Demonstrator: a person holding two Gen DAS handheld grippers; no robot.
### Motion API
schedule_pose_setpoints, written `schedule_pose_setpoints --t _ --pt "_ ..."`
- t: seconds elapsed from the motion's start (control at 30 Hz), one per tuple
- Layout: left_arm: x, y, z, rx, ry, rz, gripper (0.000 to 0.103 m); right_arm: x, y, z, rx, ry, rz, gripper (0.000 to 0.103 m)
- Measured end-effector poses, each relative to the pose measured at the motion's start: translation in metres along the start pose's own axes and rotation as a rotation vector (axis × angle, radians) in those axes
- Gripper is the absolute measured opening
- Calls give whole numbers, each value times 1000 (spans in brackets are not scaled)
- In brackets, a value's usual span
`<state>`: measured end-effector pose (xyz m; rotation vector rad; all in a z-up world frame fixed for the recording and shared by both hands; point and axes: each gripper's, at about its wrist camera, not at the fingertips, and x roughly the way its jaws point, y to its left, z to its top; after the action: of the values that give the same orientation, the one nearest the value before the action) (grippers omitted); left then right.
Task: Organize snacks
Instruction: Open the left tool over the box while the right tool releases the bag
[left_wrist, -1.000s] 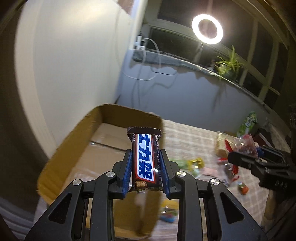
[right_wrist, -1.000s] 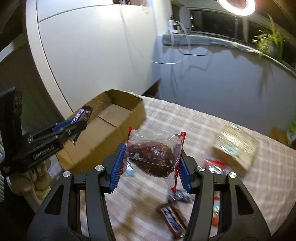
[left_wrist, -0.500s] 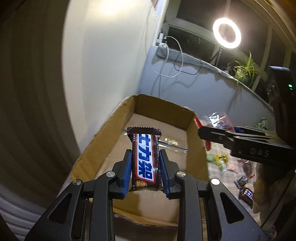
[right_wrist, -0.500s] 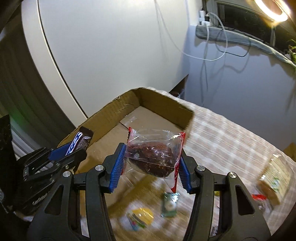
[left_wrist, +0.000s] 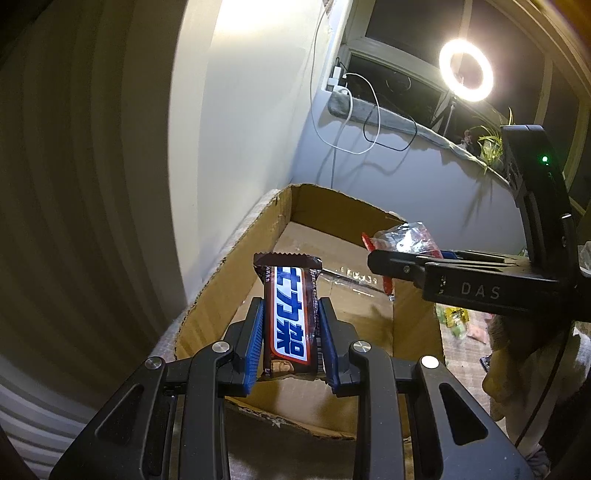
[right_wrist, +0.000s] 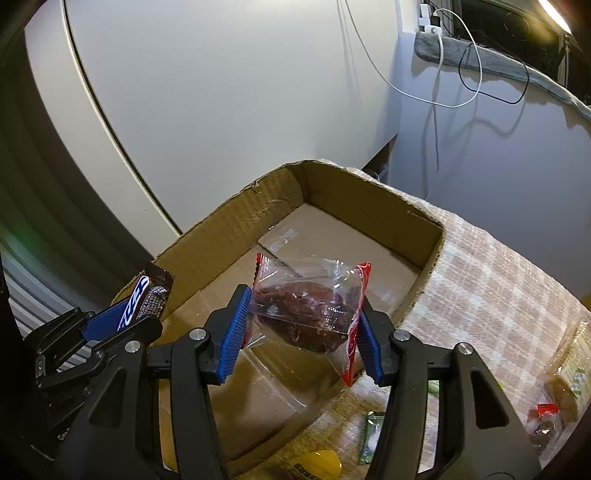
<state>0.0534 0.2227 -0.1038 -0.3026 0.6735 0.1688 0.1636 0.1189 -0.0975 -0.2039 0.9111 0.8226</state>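
My left gripper (left_wrist: 291, 343) is shut on a brown chocolate bar (left_wrist: 290, 314) with blue and white lettering, held upright over the near end of an open cardboard box (left_wrist: 236, 266). My right gripper (right_wrist: 301, 332) is shut on a clear, red-edged bag of dark dried fruit (right_wrist: 310, 299) and holds it above the box (right_wrist: 236, 225), over its right wall. The right gripper with its bag (left_wrist: 402, 240) shows at the right of the left wrist view. The left gripper with the bar (right_wrist: 144, 299) shows at the lower left of the right wrist view. The box floor is bare.
The box sits on a checked tablecloth (right_wrist: 498, 280) beside a white wall. Loose snacks lie on the cloth right of the box: a green packet (right_wrist: 373, 435), a yellow one (right_wrist: 317, 461), a large wrapped pack (right_wrist: 569, 373). A ring light (left_wrist: 466, 70) and cables stand behind.
Both grippers have moved left from the snack pile to above the box, each still holding its snack. The right gripper has come over the box's right wall.
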Motion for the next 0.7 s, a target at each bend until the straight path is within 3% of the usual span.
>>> schedule_pose_setpoints --t 0.33,0.47,0.7 --pt "-4 -1 0 1 -24 1 27 -3 1 3 4 -12 -18 60" --pt "-4 -2 0 6 -21 2 27 -7 0 4 6 -24 -30 70" --pt "-9 -6 2 10 -38 -3 27 -18 -4 4 14 -43 -35 70"
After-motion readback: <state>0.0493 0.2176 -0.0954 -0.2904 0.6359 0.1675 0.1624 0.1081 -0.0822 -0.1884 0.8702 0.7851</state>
